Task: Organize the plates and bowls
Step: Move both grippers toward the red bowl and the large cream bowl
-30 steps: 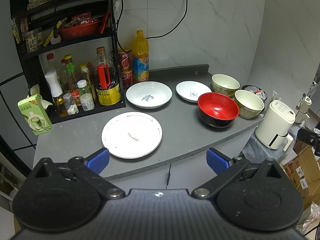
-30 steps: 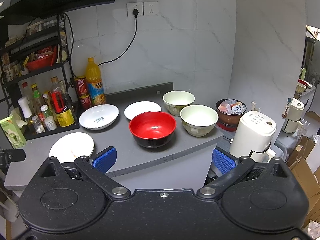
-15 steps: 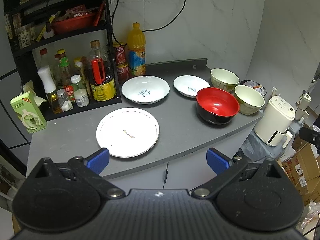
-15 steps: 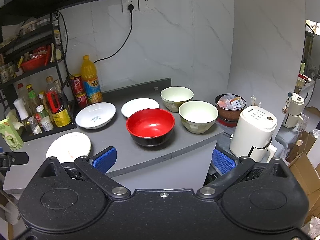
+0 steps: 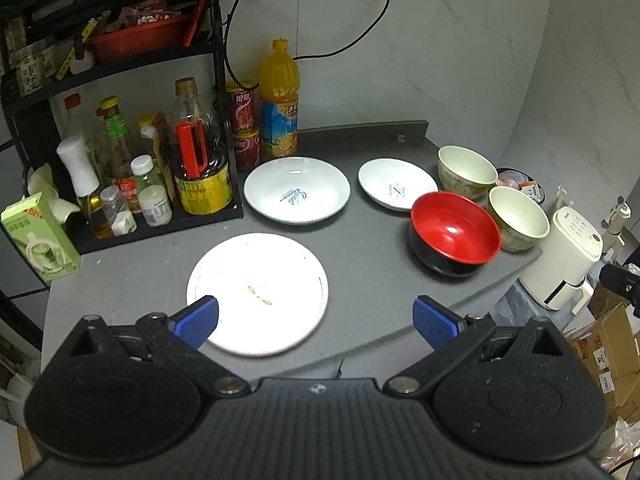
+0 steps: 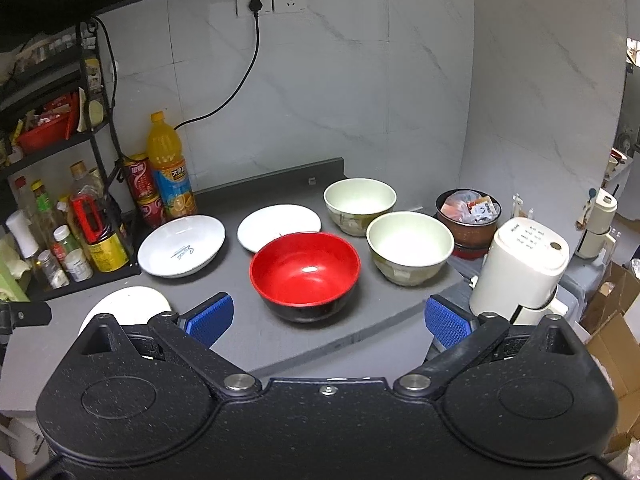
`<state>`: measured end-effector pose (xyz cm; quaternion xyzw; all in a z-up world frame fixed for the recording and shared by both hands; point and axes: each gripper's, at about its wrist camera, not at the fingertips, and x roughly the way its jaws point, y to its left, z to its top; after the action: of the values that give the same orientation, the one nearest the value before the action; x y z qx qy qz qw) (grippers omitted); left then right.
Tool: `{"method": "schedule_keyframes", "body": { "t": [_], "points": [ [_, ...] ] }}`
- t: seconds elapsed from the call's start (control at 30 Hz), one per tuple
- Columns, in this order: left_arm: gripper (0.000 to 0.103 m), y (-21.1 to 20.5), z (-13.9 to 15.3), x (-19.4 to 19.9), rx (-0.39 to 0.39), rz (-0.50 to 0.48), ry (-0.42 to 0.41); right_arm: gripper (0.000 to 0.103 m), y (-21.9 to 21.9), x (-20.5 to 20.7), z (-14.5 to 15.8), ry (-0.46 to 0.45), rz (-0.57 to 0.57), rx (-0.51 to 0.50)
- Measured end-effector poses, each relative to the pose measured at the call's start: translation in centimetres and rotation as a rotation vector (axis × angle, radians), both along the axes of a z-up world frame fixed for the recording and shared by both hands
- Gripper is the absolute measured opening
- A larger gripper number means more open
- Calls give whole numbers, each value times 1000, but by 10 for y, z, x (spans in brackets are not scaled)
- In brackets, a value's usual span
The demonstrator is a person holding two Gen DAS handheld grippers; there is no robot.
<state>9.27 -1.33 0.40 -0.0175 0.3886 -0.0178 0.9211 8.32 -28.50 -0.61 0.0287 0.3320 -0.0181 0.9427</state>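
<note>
Left wrist view: the left claw (image 5: 316, 316) stands wide open above the near edge of the grey worktop (image 5: 360, 248), its blue pads (image 5: 196, 316) holding nothing; the left pad overlaps the rim of the flat white plate (image 5: 258, 292), though contact cannot be judged. Behind the plate lie a deep white plate (image 5: 297, 190) and a small white plate (image 5: 397, 185), apart from each other. To the right, the red bowl (image 5: 455, 232) sits just beside two cream bowls, the rear one (image 5: 466, 169) and the nearer one (image 5: 518, 218). A black rack of bottles (image 5: 120, 152) fills the left rear corner; an orange drink bottle (image 5: 279, 100) stands beside it.

Right wrist view: the right claw (image 6: 328, 318) is likewise spread wide and empty, with the red bowl (image 6: 305, 272) framed between its pads but beyond them. The flat white plate (image 6: 128, 304) is partly hidden behind the claw body. A white kettle (image 6: 524, 268) stands off the worktop's right end.
</note>
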Motion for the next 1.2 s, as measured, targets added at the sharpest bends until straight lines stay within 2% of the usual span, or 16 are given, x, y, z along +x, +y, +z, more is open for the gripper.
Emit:
{"method": "schedule_keyframes", "body": {
  "t": [0.57,0.97,1.2],
  "points": [
    [102,26,-10,99,-17,-69,23,103,39,76,-9,7,-60,24],
    [102,42,-20,142,-24,-102,44,103,55,108,-14,42,-84,24],
    [102,39,-28,162,-34,-99,72,103,41,128,-23,60,-121,38]
  ]
}}
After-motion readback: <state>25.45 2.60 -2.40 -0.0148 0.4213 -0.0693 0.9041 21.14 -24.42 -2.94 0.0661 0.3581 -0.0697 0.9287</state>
